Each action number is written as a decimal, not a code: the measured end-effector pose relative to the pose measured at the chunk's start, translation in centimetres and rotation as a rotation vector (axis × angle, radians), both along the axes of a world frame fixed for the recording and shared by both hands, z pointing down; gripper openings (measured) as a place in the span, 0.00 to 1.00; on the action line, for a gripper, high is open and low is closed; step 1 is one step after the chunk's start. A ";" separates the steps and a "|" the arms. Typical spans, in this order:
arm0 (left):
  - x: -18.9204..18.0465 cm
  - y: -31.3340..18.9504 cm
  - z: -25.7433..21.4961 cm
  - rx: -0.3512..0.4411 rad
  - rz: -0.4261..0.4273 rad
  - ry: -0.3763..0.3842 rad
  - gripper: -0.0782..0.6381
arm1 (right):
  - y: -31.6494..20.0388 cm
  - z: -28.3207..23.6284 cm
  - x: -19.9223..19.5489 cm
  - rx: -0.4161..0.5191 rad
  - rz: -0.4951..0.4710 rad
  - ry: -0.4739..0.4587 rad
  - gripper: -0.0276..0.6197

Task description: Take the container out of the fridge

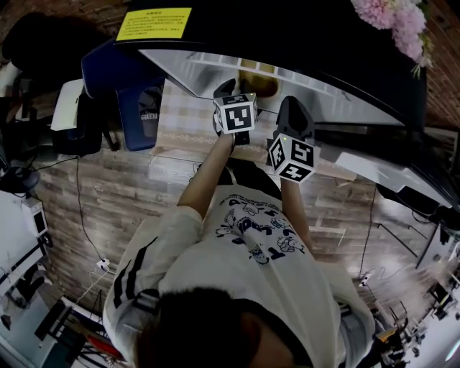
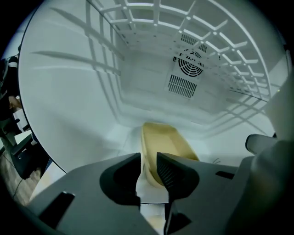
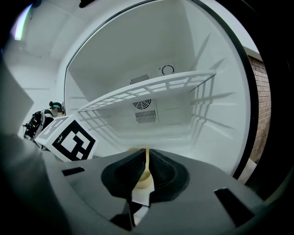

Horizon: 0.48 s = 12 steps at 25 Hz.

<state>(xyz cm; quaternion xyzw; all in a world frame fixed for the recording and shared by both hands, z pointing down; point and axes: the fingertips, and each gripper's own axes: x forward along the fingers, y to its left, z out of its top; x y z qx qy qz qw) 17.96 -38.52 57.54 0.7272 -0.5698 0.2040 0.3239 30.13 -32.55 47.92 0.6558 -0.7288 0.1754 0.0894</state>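
A pale yellow container (image 1: 260, 86) stands on the floor of the open white fridge (image 1: 215, 68). In the left gripper view its tray shape (image 2: 167, 142) runs away from me, and my left gripper (image 2: 148, 158) is shut on its near wall. My right gripper (image 3: 146, 158) is shut on a thin edge of the container (image 3: 138, 150), which shows as a yellow strip between the jaws. From the head view both grippers reach into the fridge, the left gripper (image 1: 227, 92) beside the right gripper (image 1: 293, 113). Most of the container is hidden by the grippers.
A white wire shelf (image 3: 151, 89) spans the fridge above the container, close over the left gripper (image 2: 220, 46). A fan vent (image 2: 190, 62) sits in the back wall. Outside, a blue chair (image 1: 122, 79) stands at the left and pink flowers (image 1: 399, 21) lie on the fridge top.
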 end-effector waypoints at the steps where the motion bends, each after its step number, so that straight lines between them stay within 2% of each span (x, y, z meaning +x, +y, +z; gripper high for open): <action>1: 0.1 -0.1 0.2 -0.001 -0.004 -0.001 0.27 | 0.0 0.1 0.0 -0.002 -0.002 0.000 0.11; 7: 0.1 -0.5 1.1 -0.024 -0.029 -0.003 0.27 | -0.3 0.7 0.3 -0.016 -0.014 -0.006 0.11; 12: 0.1 -0.7 1.9 -0.047 -0.052 -0.001 0.22 | -0.5 1.1 0.5 -0.024 -0.028 -0.012 0.11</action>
